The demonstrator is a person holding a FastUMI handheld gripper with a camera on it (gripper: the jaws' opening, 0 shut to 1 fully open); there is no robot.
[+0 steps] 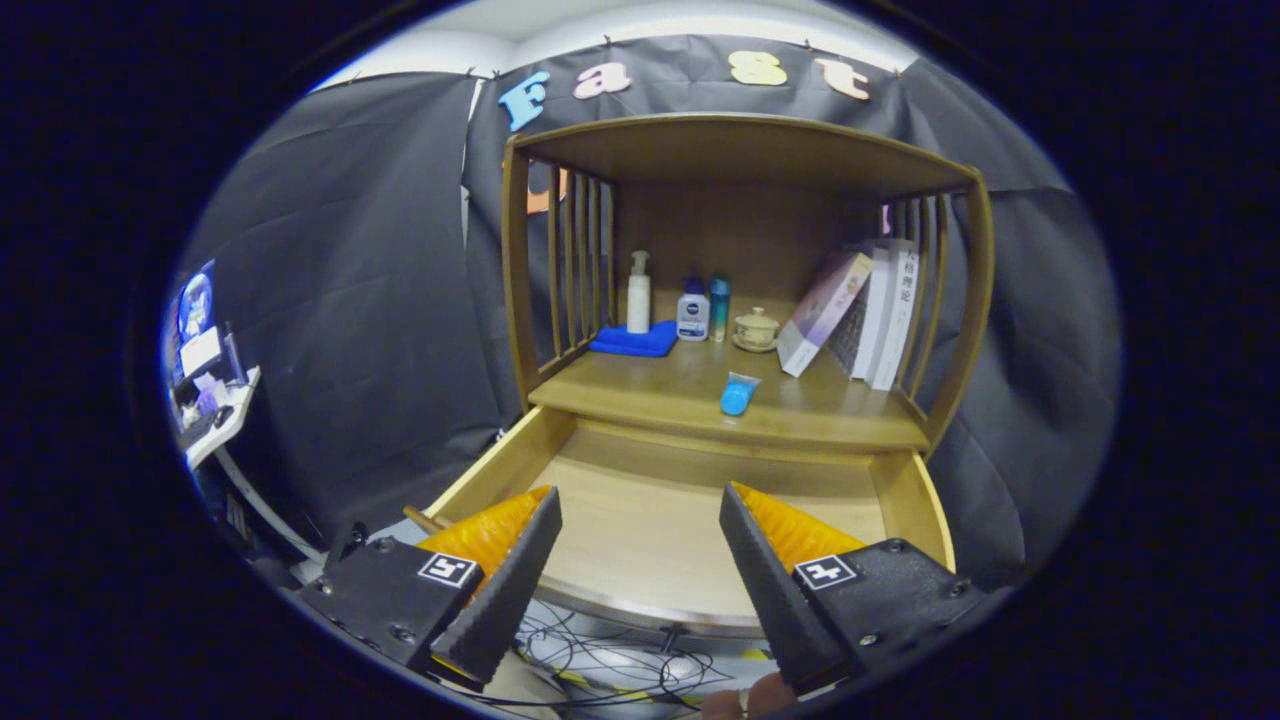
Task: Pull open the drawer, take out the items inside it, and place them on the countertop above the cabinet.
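Note:
The wooden cabinet's drawer point(560, 455) stands pulled out toward me, and its pale floor shows bare between my fingers. My gripper point(640, 500) hangs open above the drawer's front part, nothing between its fingers. On the countertop point(650, 390) above the drawer, near its front edge, lies a small blue tube point(738, 394), just beyond the fingers.
At the back of the countertop stand a white pump bottle point(638, 293) on a blue cloth point(634, 340), two small bottles point(693, 310), a lidded cup point(756, 328) and leaning books point(860, 310). Slatted sides point(575, 265) and a top shelf enclose it. Cables lie on the floor point(610, 665).

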